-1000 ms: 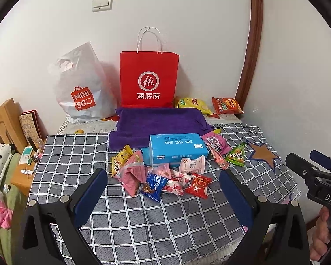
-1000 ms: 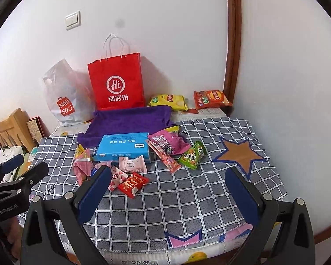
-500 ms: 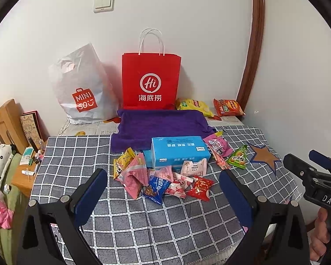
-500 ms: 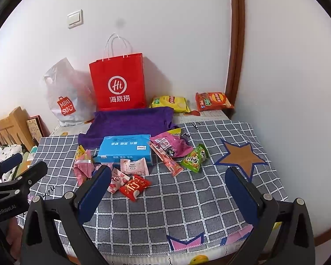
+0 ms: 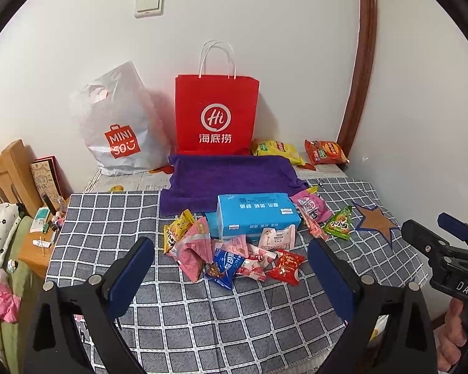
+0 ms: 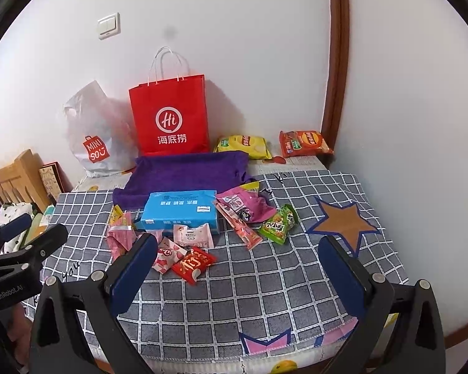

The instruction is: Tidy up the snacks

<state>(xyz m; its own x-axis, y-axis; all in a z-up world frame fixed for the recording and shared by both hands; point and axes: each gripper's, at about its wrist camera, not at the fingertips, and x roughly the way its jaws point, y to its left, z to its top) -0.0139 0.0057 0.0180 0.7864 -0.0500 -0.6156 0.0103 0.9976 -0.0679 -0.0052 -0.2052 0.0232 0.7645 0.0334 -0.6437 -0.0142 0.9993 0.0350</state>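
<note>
This is a home, most likely a bedroom. A wooden headboard stands at the left, with spotted bedding and soft pink things heaped beside it. A small wooden side table holds tubes and small bottles. A table under a grey checked cloth is pushed into the corner of white painted walls, with a light switch above and dark wooden door trim at the right. Along the table's far edge lean a red paper shopping bag and a white plastic shop bag, with a purple towel before them.
</note>
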